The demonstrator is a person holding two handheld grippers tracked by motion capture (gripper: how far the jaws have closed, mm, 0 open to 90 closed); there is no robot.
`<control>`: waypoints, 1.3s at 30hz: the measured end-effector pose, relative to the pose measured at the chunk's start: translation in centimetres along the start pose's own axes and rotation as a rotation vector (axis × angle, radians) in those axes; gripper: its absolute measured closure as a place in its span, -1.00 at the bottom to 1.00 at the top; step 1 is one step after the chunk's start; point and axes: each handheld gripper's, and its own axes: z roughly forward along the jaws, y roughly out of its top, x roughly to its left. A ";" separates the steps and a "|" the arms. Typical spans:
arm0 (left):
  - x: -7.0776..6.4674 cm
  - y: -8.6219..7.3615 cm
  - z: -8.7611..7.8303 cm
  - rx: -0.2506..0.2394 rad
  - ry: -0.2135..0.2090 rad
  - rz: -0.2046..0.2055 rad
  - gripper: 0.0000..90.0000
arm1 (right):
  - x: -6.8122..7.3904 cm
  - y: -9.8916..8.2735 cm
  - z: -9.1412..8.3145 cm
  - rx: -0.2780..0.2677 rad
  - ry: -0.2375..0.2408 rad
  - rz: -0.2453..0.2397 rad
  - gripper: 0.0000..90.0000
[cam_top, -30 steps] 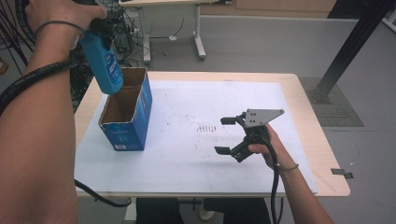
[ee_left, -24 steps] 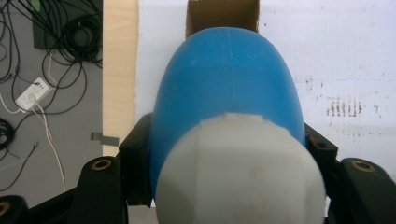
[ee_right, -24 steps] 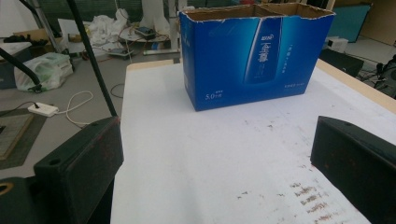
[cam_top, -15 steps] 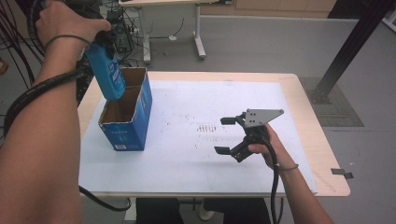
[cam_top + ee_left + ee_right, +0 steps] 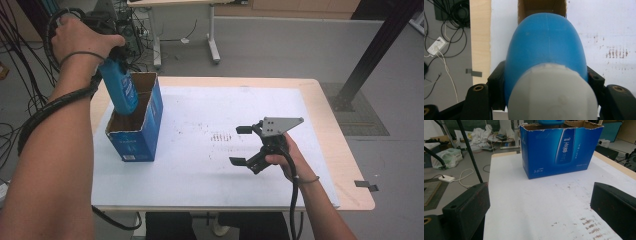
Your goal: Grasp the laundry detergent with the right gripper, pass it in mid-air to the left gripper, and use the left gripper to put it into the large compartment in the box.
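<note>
White table sheet [image 5: 200,165] bare between box [image 5: 135,142] and right hand-held gripper [image 5: 241,145].

bottle [image 5: 120,90] above box [image 5: 137,135] | box left on table [image 5: 320,100]

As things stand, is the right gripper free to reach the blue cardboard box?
Probably yes: the right gripper is open and holds nothing, and bare white tabletop lies between it and the blue cardboard box, with nothing between them.

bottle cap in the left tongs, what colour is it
Pale grey-white, on a blue bottle; the cap shows best in the left gripper view.
</note>
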 end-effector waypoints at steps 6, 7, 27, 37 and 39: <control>0.0 0.2 1.1 0.020 -0.009 0.005 -0.16 | 0.0 0.0 0.1 0.001 0.000 0.002 -0.94; -0.1 0.2 1.4 0.023 -0.008 0.005 -0.16 | 0.0 0.0 0.1 0.003 -0.001 0.001 -0.94; -0.5 0.5 4.9 0.072 -0.007 0.012 -0.16 | 0.1 0.0 0.2 0.007 -0.005 0.007 -0.94; -0.6 0.5 6.4 0.088 -0.006 0.013 -0.16 | 0.1 -0.2 0.1 0.009 -0.006 0.010 -0.94; -0.5 0.5 6.8 0.090 -0.011 0.014 -0.16 | 0.1 -0.2 0.2 0.011 -0.006 0.010 -0.94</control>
